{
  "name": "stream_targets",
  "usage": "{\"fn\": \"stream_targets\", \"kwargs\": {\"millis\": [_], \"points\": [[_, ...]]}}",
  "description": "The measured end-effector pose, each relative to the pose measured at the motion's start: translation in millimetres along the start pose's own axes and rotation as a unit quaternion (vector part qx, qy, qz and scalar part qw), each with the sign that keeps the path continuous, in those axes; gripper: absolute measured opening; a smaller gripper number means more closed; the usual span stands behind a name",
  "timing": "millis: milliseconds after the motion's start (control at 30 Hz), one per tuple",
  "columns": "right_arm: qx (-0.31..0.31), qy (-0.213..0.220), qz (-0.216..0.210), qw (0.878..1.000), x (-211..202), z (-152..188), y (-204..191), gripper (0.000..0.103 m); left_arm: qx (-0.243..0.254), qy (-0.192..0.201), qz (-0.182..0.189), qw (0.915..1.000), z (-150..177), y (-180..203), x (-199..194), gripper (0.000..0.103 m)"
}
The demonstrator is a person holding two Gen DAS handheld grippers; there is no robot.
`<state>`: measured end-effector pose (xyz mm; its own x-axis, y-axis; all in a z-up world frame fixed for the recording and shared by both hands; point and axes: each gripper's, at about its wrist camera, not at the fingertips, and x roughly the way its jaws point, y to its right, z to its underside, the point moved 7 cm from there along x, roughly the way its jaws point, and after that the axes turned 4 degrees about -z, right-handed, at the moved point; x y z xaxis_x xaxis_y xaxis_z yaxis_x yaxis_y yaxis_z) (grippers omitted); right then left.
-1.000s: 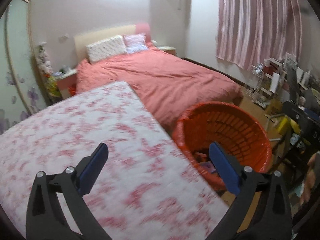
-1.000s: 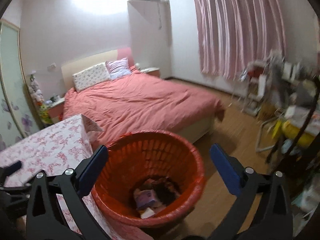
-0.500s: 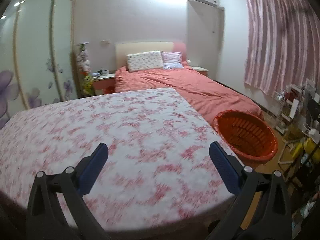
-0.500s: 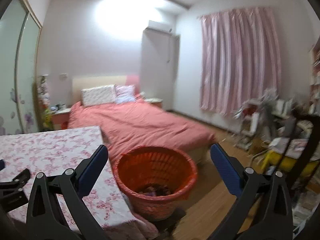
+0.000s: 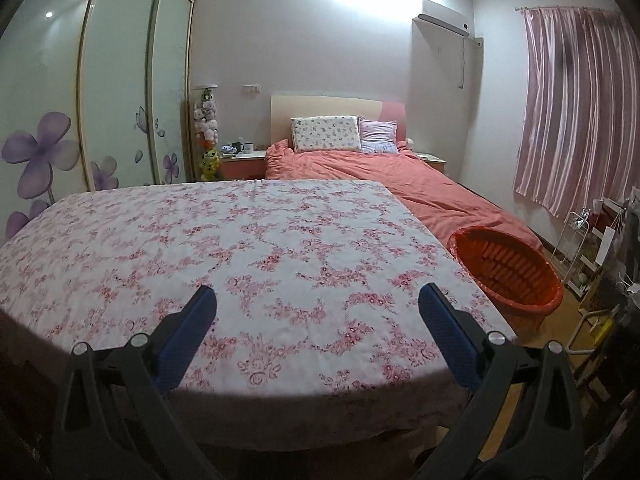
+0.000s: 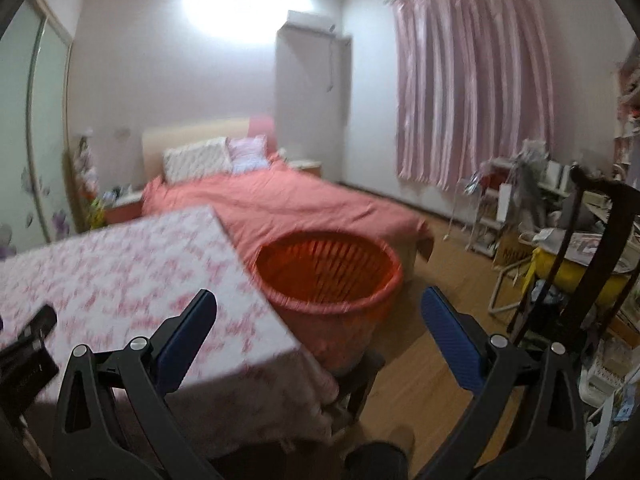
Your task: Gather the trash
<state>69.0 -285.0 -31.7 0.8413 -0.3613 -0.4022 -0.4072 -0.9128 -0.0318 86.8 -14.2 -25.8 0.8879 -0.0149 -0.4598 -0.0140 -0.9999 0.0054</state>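
An orange slatted trash basket [image 5: 508,272] stands on the floor at the right edge of a table with a pink floral cloth [image 5: 248,248]. The basket also shows in the right wrist view [image 6: 328,276], beside the table [image 6: 132,280]. My left gripper [image 5: 316,320] is open and empty above the table's near edge. My right gripper [image 6: 318,324] is open and empty, held back from the basket above the table's corner. The basket's contents are hidden from both views. No trash shows on the cloth.
A bed with a salmon cover [image 5: 420,188] lies behind the table and basket. A dark chair [image 6: 592,264] and cluttered shelves [image 6: 516,208] stand at the right on the wood floor [image 6: 440,280]. A wardrobe with flower doors [image 5: 80,120] is at the left.
Both grippers have pulled back and up from the basket. The left view swung left over the whole table. The right view no longer looks down into the basket.
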Motion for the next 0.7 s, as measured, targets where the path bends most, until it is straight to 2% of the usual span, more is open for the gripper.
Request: {"fn": "stream_targets", "kwargs": {"millis": [200,700], "points": [[-0.012,-0.037,0.003,0.999,3.5,7.0,-6.7,0.101,-0.003,-0.012,-0.001,0.9999,6.1,1.2,1.3,0.099],[-0.005,-0.066,0.005,0.998,3.4,22.0,-9.3,0.101,0.002,-0.009,-0.021,0.9997,7.7,2.4,-6.2,0.099]]}}
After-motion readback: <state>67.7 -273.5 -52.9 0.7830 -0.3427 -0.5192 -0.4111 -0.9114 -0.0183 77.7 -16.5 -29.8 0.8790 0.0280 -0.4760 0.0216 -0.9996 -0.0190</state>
